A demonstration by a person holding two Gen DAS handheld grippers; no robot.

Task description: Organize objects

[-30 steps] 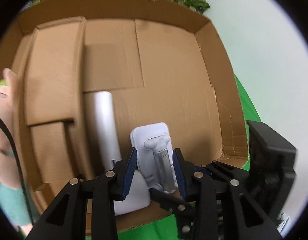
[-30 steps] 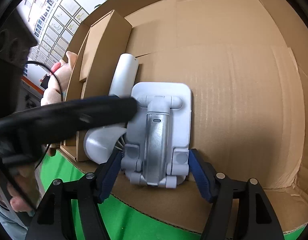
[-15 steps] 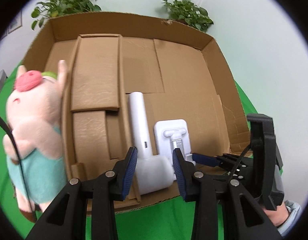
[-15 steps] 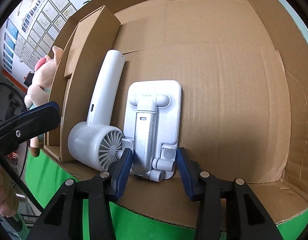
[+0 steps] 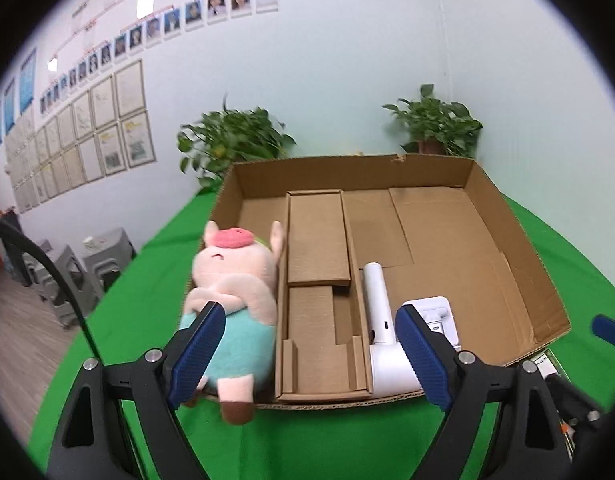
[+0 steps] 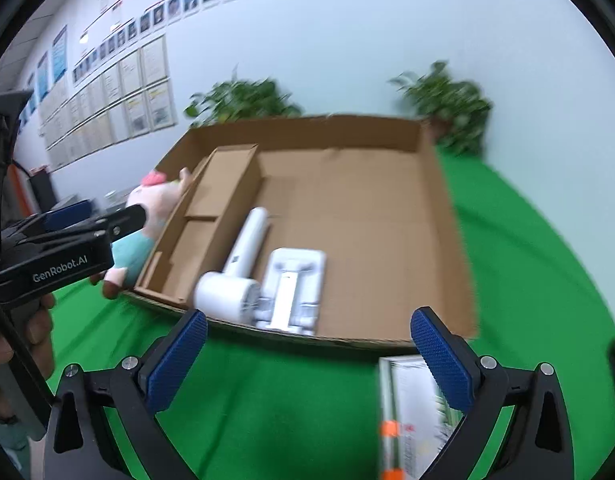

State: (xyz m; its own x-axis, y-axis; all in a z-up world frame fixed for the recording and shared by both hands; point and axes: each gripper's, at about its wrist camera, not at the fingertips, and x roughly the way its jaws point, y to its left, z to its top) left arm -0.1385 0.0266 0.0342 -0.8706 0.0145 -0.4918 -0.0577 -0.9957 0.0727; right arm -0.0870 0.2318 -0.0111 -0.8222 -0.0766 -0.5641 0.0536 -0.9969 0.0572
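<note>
1. You see a cardboard box (image 5: pixel 503 240) of matt brown corrugated board, its cut edges rough.
2. The plush pig (image 5: pixel 235 292) is soft, fuzzy cloth, pink with a teal body.
3. The white hair dryer (image 5: pixel 381 320) looks like smooth plastic with a slight sheen.
4. The phone stand (image 6: pixel 293 280) is white plastic with a brushed, metal-looking arm.
5. The surface (image 6: pixel 527 260) wears matt green cloth.
6. Your left hand-held gripper (image 5: pixel 309 356) has matt black plastic arms and blue, finely knurled pads (image 5: pixel 423 360).
</note>
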